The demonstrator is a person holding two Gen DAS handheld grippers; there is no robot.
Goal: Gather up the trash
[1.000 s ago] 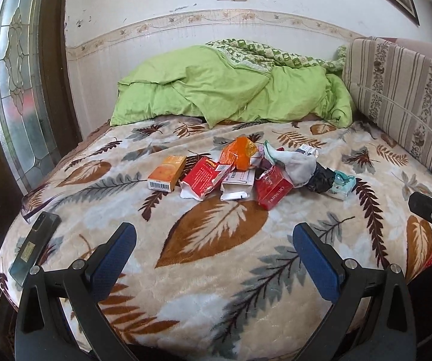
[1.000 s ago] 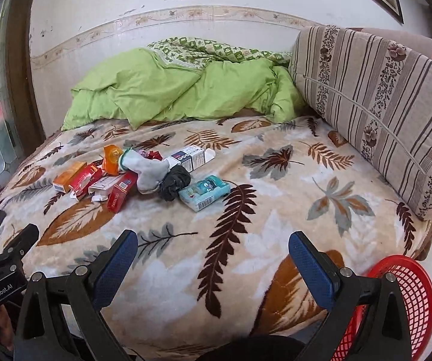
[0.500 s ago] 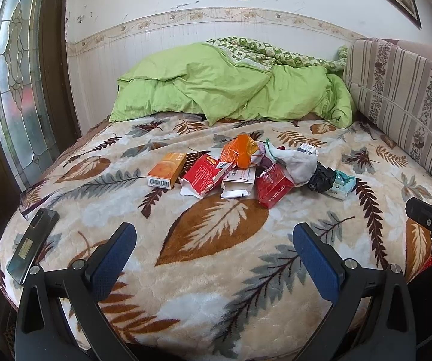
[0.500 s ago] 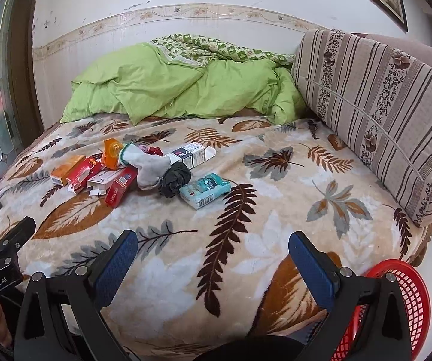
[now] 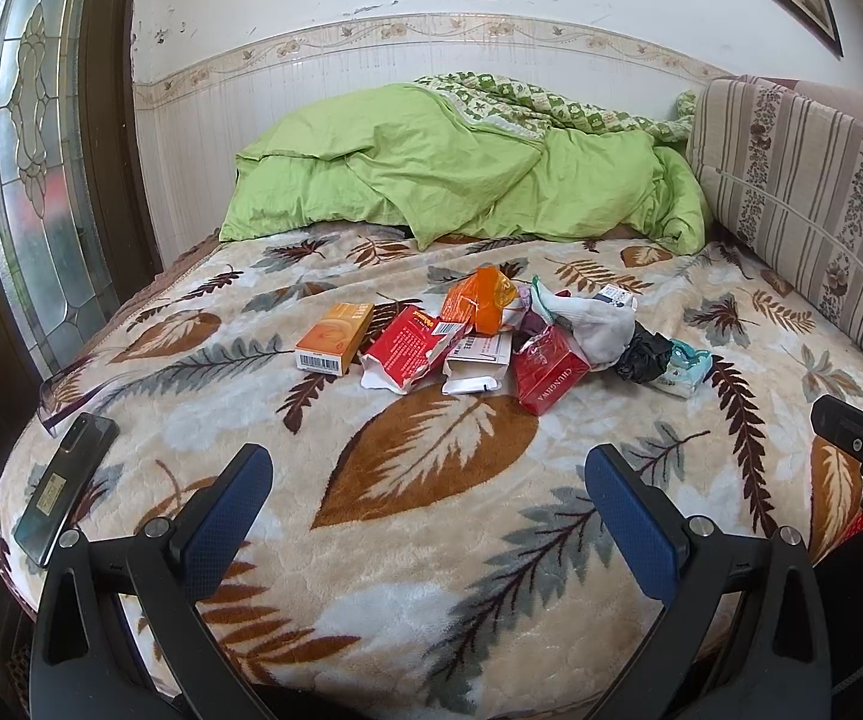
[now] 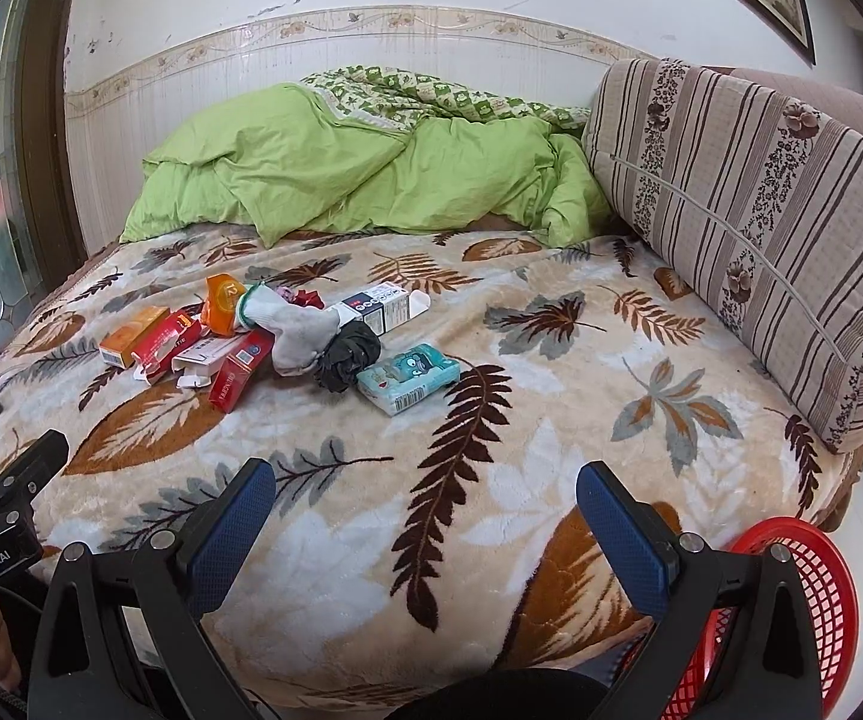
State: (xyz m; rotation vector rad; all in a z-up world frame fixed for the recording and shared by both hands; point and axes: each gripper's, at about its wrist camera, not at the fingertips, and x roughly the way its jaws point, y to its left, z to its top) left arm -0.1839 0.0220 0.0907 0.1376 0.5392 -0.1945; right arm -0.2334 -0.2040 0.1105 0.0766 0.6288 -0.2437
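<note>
Both of my grippers hang over the near edge of the bed with nothing in them: the left gripper [image 5: 428,507] has its 2 blue-padded fingers spread wide apart, and the right gripper [image 6: 425,507] is spread just as wide and equally empty. Under them I see the beige plush blanket printed with brown and grey leaves [image 5: 431,480], which covers the whole mattress. At its far end lies the crumpled lime-green duvet [image 5: 461,180] against the wall, and along the right side stands the striped floral cushion backrest [image 6: 749,228]. Low at the right, off the bed's corner, I see the red plastic mesh basket [image 6: 815,612], partly hidden behind my right gripper's frame. A black smartphone [image 5: 65,486] lies flat near the blanket's left edge, well apart from everything else. The trash sits in 1 loose cluster mid-bed: a grey-white sock [image 6: 293,330] draped over the middle, a white carton with a red and blue label [image 6: 380,309] just behind it, a torn red carton [image 5: 410,345] beside an orange rectangular box [image 5: 335,339] at the left, a red cigarette pack [image 5: 548,372] at the front, a white opened box [image 5: 476,360] between the 2 red ones, a crinkled orange wrapper [image 5: 479,300] at the back, a teal tissue packet [image 6: 407,375] at the right end, and a crumpled black wad [image 6: 347,354] touching the sock.
</note>
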